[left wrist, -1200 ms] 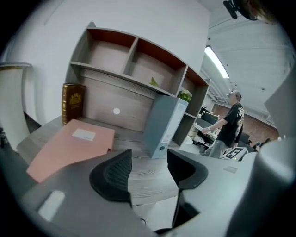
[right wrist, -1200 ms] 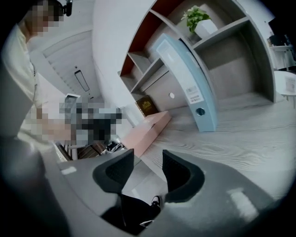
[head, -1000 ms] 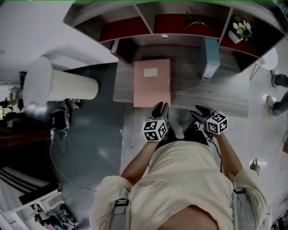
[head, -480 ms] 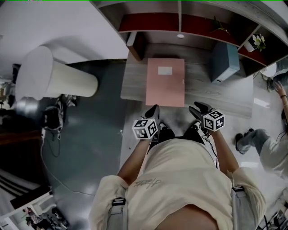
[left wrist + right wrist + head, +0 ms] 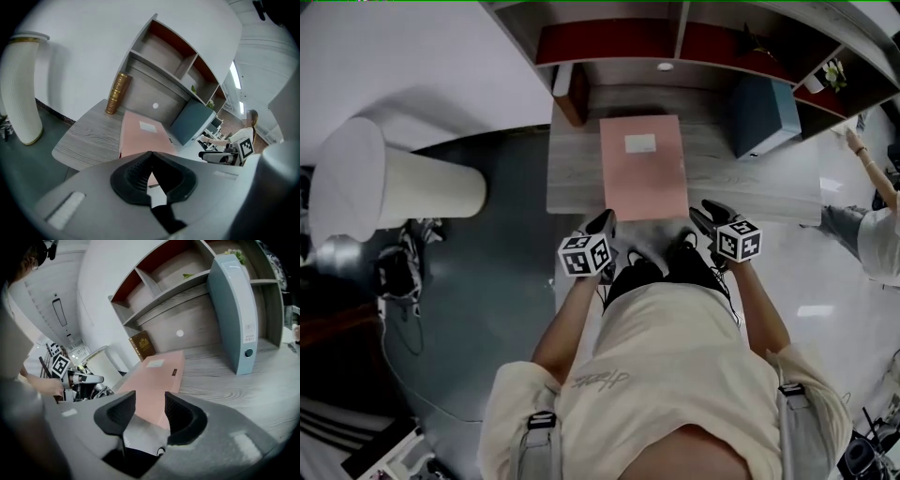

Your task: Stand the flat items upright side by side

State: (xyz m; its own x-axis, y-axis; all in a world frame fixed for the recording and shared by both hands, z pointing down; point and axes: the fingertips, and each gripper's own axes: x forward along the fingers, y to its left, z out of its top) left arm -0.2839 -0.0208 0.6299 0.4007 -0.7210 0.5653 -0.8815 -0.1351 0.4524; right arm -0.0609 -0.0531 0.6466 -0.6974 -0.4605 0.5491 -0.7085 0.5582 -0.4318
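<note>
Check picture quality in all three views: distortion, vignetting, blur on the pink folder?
Head view: heavy fisheye, the shelf bows, colours look dull, the pink folder is sharp. Left gripper view: black vignette at every corner, shelf lines bend, folder clear. Right gripper view: dark corners too, the blue binder bulges into a curve, no motion blur visible.

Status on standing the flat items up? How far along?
Done: the blue binder stands upright at the back right of the desk. In hand: nothing; left gripper has its jaws shut and empty, right gripper has its jaws open, both near the front edge. Left: the pink folder lies flat, not yet stood beside the binder.
</note>
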